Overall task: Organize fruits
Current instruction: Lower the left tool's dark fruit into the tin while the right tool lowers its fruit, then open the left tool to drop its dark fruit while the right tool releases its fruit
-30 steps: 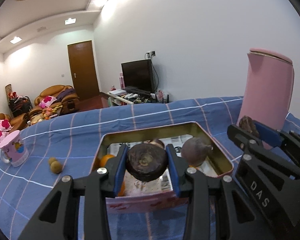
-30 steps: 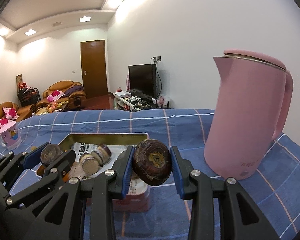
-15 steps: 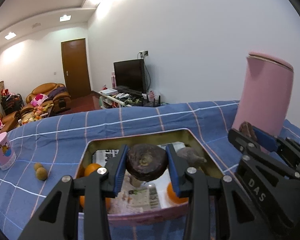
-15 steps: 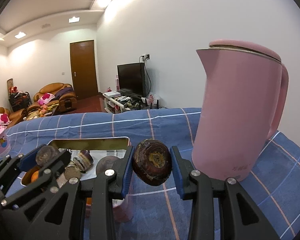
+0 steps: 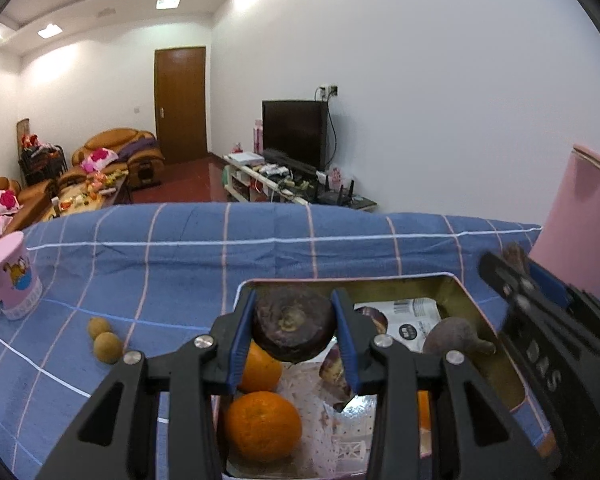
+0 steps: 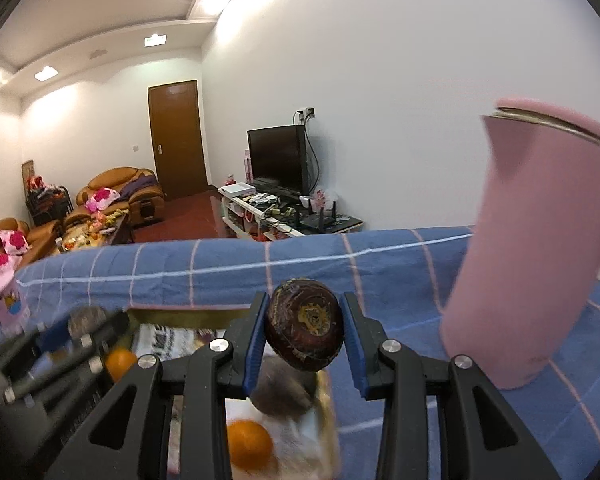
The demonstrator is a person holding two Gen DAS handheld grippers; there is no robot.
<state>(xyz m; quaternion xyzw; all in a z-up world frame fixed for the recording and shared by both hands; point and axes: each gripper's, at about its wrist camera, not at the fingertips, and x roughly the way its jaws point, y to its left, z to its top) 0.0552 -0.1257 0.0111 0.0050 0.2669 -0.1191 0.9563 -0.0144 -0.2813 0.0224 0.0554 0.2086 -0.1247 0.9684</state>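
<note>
White walls (image 5: 420, 80), brown door (image 5: 180, 104), television (image 5: 294, 132), orange sofas (image 5: 116, 156).

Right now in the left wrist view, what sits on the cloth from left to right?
Pink mug → two small brown fruits → tin → pink kettle.

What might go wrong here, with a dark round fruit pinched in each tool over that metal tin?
1. The two tools are close together: the right tool sits just beside the left tool, so they could bump.
2. The rectangular metal tin already holds oranges and dark fruits; a dropped dark round fruit could bounce out.
3. The tall pink kettle stands near the right tool's dark fruit; a swing might knock it.
</note>
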